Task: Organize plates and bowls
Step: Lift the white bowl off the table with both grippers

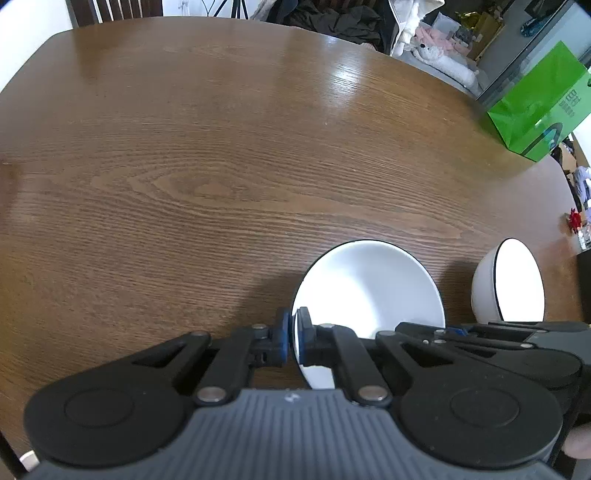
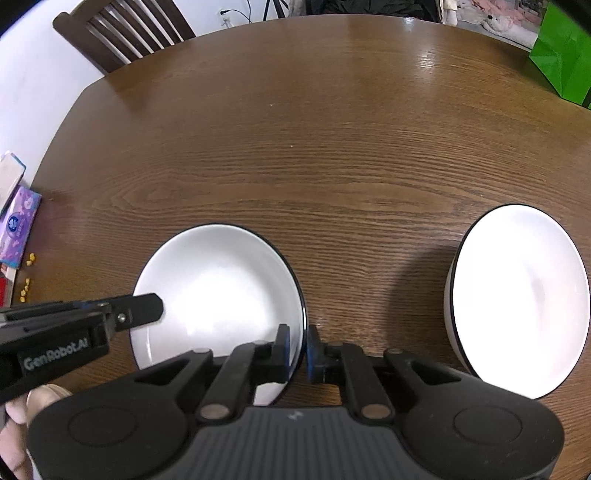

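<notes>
A white plate with a dark rim (image 1: 369,291) (image 2: 218,288) sits near the front edge of the brown wooden table (image 1: 221,166) (image 2: 314,147). My left gripper (image 1: 293,338) is shut on the plate's left rim; it also shows in the right wrist view (image 2: 122,314) at the plate's left side. My right gripper (image 2: 299,349) is shut on the plate's right rim; it shows in the left wrist view (image 1: 450,330). A white bowl with a dark rim (image 1: 509,284) (image 2: 517,299) stands to the right of the plate, apart from both grippers.
A green paper bag (image 1: 543,107) (image 2: 561,51) stands at the table's far right. A dark wooden chair (image 2: 122,33) is at the far left edge. Tissue packs (image 2: 18,225) lie off the table's left side. Clothes and clutter fill the room behind.
</notes>
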A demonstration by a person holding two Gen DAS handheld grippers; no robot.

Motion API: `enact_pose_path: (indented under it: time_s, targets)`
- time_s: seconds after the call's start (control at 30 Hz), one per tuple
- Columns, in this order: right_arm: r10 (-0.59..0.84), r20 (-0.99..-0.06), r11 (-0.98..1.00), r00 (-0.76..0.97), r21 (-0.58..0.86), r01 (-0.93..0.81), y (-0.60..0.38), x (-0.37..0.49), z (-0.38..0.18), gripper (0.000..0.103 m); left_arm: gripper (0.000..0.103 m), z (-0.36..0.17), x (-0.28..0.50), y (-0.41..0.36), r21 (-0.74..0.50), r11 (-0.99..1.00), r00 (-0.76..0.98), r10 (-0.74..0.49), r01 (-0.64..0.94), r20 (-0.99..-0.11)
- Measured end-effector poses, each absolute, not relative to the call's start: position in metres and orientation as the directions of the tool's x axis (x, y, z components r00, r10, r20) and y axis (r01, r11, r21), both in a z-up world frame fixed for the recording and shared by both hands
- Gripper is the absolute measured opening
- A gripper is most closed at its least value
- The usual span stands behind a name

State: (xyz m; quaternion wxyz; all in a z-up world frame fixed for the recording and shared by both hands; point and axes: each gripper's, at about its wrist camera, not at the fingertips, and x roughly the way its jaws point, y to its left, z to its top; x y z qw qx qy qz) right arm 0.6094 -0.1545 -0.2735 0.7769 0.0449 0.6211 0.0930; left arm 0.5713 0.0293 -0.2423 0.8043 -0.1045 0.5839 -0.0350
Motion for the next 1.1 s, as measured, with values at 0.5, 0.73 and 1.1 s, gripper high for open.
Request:
enact_pose_path:
  time_s: [0.5,0.73,1.1]
  targets:
    - [0.199,-0.953,0.98,0.228,0.187,-0.072,-0.157,0.602,-0.268,0.008,0.006,-0.235,0.568,0.027,-0.198,0.978,0.33,-0.167,-0.06,-0.929]
    - [0.197,-0.95,0.98,0.243,0.187,-0.063,-0.161,0.593,-0.259,0.008,0.006,-0.227,0.562,0.027,-0.2,0.979,0.344,-0.172,-0.049,-0.923]
    - [0.197,-0.94,0.98,0.278,0.193,-0.043,-0.173,0.574,-0.239,0.008,0.006,-0.208,0.546,0.018,-0.187,0.982,0.374,-0.17,-0.011,-0.912]
